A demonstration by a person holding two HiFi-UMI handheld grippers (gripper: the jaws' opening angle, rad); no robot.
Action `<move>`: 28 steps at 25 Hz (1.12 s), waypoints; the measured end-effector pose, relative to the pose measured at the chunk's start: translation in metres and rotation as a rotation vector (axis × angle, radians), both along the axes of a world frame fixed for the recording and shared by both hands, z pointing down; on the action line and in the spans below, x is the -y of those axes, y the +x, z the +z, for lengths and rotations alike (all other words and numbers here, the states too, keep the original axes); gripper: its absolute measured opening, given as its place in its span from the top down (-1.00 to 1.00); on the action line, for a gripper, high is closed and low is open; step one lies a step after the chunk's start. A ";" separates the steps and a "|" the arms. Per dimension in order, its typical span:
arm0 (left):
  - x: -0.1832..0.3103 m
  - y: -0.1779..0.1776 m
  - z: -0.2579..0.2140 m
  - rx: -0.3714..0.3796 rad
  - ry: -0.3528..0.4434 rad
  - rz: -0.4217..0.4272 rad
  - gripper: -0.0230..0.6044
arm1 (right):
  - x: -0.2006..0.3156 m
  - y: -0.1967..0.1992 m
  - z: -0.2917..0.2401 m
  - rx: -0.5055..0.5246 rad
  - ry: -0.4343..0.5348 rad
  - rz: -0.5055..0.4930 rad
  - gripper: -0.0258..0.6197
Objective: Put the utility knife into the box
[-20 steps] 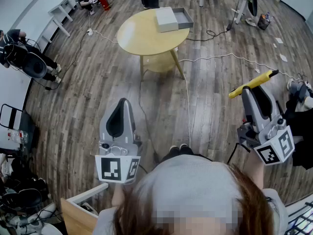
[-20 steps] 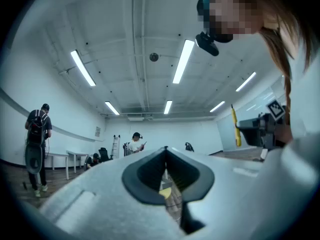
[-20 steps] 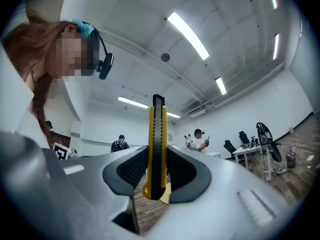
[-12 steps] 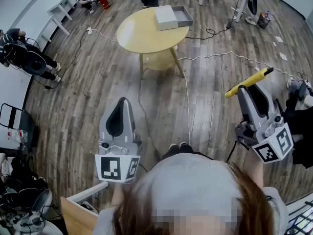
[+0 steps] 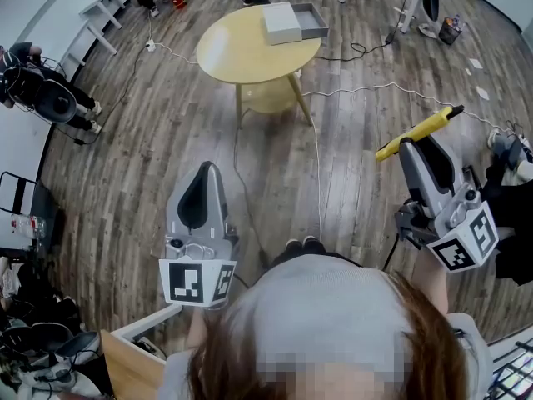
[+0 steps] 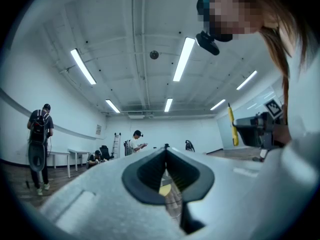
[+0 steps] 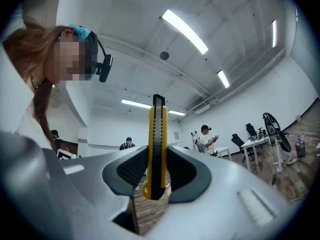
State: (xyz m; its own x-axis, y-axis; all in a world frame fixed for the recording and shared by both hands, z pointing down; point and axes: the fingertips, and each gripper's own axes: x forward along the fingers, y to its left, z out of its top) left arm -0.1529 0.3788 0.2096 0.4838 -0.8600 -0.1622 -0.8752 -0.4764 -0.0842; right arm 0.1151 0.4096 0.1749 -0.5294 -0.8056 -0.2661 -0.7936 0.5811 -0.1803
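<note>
The utility knife (image 5: 418,131), yellow with a black strip, is clamped between the jaws of the right gripper (image 5: 405,146). It sticks out past the jaw tips over the wood floor (image 5: 150,152); in the right gripper view the knife (image 7: 156,146) stands upright between the pads. The left gripper (image 5: 207,170) is held beside it, well apart, its jaws together on nothing. The box (image 5: 316,25) lies open on the round yellow worktop (image 5: 241,55), far from both grippers. A white cable (image 5: 375,92) trails across the floor.
</note>
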 end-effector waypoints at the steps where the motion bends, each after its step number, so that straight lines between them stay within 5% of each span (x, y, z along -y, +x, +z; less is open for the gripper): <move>1: 0.000 0.001 0.000 0.000 0.000 -0.001 0.95 | 0.001 0.002 0.000 0.001 -0.002 0.001 0.54; 16: 0.012 0.021 0.019 0.011 -0.039 -0.043 0.95 | 0.021 0.028 0.019 -0.014 -0.049 -0.017 0.54; 28: 0.087 0.018 0.023 -0.001 -0.034 -0.031 0.95 | 0.093 0.022 0.025 -0.023 -0.052 -0.008 0.54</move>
